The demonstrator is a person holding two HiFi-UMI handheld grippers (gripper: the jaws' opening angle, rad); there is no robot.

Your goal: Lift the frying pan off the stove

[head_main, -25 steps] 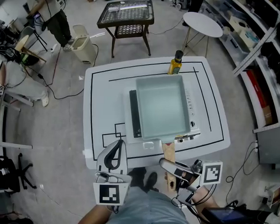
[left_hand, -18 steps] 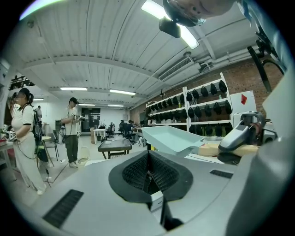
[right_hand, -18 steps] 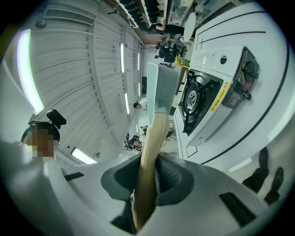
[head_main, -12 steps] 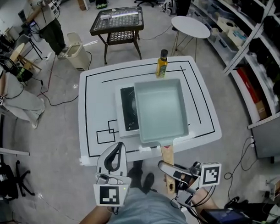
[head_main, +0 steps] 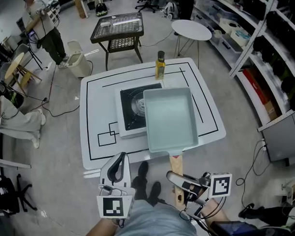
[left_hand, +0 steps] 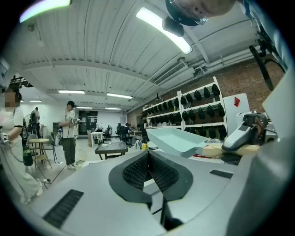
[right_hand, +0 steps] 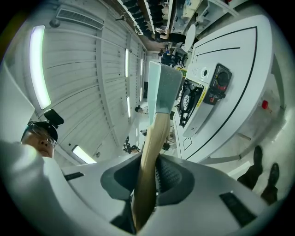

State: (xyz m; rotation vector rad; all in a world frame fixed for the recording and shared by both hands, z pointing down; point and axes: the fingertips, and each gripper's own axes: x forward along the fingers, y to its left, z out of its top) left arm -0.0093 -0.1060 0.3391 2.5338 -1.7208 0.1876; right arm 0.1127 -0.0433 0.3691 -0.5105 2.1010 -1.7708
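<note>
Where the head view's lower edge meets the person's lap, the left gripper (head_main: 120,160) sits lower left of centre, jaws pressed together with nothing between them. To its right, the right gripper (head_main: 176,178) is clamped on the wooden handle (head_main: 176,165) of the frying pan (head_main: 170,118); the right gripper view shows the pale wood running up between the ribbed pads. Each gripper's cube carries a black-and-white square marker and no lettering.

The pan, a pale teal rectangle, fills the frame's centre. It seems to hang clear above the white table (head_main: 91,137), its left edge overlapping the right side of the stove (head_main: 131,107), whose round burner lies uncovered. In the right gripper view the stove's front shows a black knob beside a red patch; any print there is too small to read. Black lines are drawn on the tabletop.

At the table's far edge, upper centre, stands an oil bottle (head_main: 160,65) with a yellow label, not legible. Beyond it are a dark lattice-top table (head_main: 117,26), a round white table (head_main: 190,29) and, upper left, a standing person (head_main: 44,29).
</note>
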